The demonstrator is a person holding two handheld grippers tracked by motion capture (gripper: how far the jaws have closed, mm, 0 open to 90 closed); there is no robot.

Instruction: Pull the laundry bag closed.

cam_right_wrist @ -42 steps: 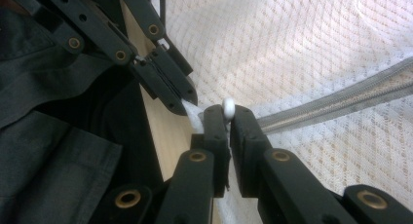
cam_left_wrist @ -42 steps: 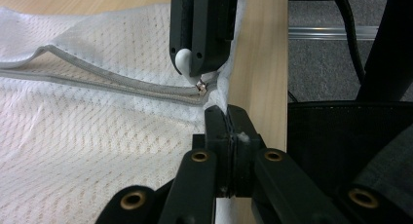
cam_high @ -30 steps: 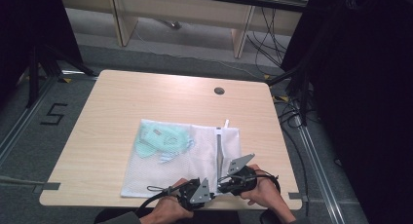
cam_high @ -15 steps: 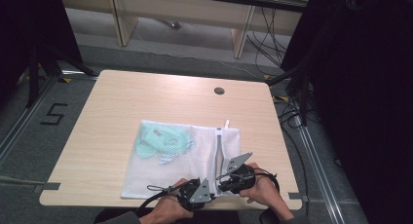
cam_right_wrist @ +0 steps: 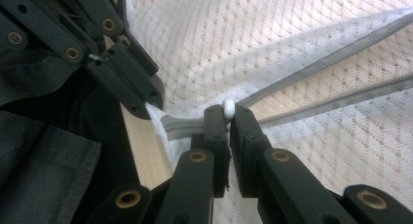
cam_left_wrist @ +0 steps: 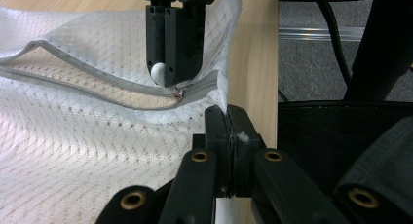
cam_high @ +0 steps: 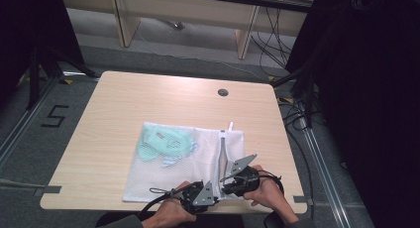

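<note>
At the table's near edge, the left gripper (cam_left_wrist: 228,118) pinches the mesh bag (cam_high: 168,181) corner while the right gripper (cam_right_wrist: 228,118) clamps the zipper pull (cam_right_wrist: 228,106); yanking could slip the small pull free

We saw our right gripper (cam_right_wrist: 229,119) with its jaws closed on a small white zipper pull (cam_right_wrist: 228,106) at the end of the grey zipper (cam_right_wrist: 311,63), whose two sides ran apart toward the upper right across the white mesh bag (cam_right_wrist: 204,44). Our left gripper (cam_right_wrist: 127,85) pinched the bag's edge just beside it, over a strip of wooden table (cam_right_wrist: 143,146).
</note>
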